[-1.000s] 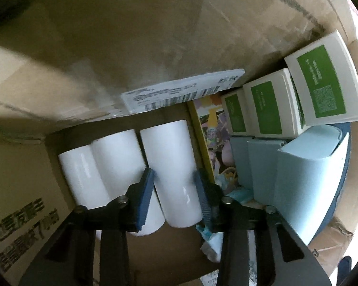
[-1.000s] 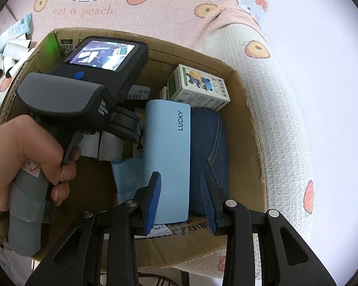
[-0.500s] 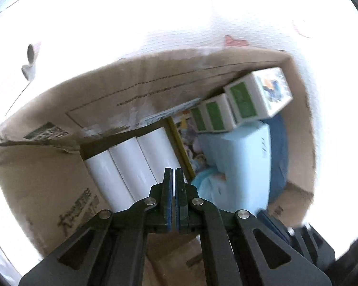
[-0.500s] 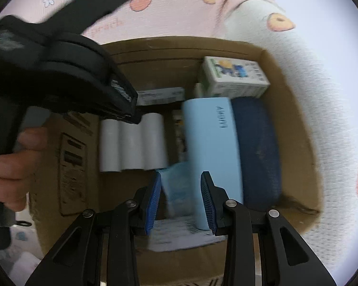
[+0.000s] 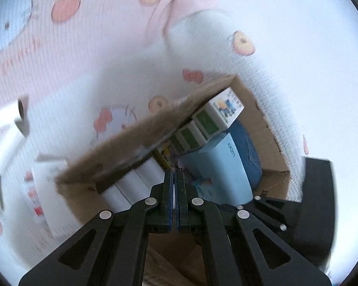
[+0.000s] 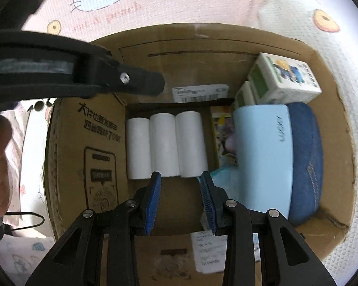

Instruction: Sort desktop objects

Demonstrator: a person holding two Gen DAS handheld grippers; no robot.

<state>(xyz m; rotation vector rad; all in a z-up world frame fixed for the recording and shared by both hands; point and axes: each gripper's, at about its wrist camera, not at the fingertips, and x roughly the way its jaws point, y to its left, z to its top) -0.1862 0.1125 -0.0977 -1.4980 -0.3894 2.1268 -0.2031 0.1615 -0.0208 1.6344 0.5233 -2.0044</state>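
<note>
While the left tool [image 5: 174, 178] is clenched on nothing above the cardboard box [image 6: 88, 143], the right tool [image 6: 180, 186] hangs released over three white rolls [image 6: 165, 143] inside it.

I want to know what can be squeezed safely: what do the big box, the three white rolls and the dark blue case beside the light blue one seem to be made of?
Box: plain corrugated cardboard, matte brown, with torn edges and printed ink.
White rolls: probably paper, matte and uniformly white; the cores are hidden.
Dark blue case: looks like denim-type fabric, with a woven texture and visible stitching.
</note>
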